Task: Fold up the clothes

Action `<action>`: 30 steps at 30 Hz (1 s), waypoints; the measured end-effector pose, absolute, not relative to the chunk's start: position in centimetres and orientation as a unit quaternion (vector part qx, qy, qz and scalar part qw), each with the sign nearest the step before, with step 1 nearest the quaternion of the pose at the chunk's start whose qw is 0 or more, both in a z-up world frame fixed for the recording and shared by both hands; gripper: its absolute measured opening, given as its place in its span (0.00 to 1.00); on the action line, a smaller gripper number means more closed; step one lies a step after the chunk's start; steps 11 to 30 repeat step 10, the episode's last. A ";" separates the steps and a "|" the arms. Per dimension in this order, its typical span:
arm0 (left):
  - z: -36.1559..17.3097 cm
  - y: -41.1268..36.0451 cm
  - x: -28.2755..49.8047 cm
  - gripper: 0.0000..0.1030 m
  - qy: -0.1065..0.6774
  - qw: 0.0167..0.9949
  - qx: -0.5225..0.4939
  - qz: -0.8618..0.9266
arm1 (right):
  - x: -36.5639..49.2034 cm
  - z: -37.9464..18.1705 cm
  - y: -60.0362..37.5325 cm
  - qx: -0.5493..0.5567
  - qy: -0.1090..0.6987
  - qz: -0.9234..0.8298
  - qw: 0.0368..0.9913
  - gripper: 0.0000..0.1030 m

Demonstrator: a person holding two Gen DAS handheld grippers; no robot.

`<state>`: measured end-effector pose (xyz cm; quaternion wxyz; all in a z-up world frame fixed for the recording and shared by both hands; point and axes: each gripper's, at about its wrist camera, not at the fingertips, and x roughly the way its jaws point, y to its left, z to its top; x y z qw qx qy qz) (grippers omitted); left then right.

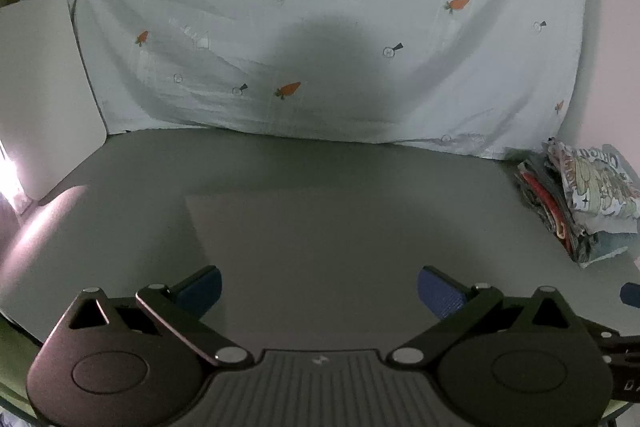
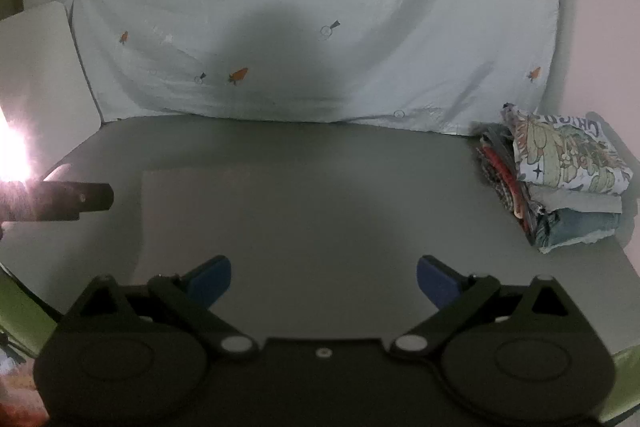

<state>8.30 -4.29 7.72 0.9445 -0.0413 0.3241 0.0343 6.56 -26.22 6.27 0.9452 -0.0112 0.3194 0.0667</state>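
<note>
Both tools idle over the grey surface (image 1: 120,227), nothing gripped. Left tool (image 1: 319,289) jaws spread wide, empty. Right tool (image 2: 323,279) same, wide and empty, blue pads clear of everything

Clothes: a stack of folded clothes (image 2: 560,183) sits at the far right of the surface, printed piece on top, greyish and blue pieces under it, a red/dark patterned bundle against its left side. It also shows at the right edge in the left view (image 1: 580,203). I see no unfolded garment in either view. A flat grey mat (image 2: 280,219) lies in the middle under the tools, bare. Backdrop is a pale carrot-print sheet (image 2: 320,7) hung at the far edge. White board (image 1: 40,87) far left. Strong glare at near left, washes out that corner

My read: between garments, next piece has to come from out of frame. To do it well I'd lay it flat and square on the mat, pinch one layer at two corners with pads fully on cloth, fold toward centre, and stay clear of the right-hand stack so it doesn't topple
</note>
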 end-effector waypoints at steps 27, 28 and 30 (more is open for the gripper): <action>7.6 -3.4 8.1 1.00 0.326 0.944 -0.041 0.024 | 6.1 6.3 -25.0 -0.018 0.319 0.059 0.946 0.98; 7.6 -3.4 8.1 1.00 0.326 0.944 -0.041 0.024 | 6.1 6.3 -25.0 -0.018 0.319 0.059 0.946 0.98; 7.6 -3.4 8.1 1.00 0.326 0.944 -0.041 0.024 | 6.1 6.3 -25.0 -0.018 0.319 0.059 0.946 0.98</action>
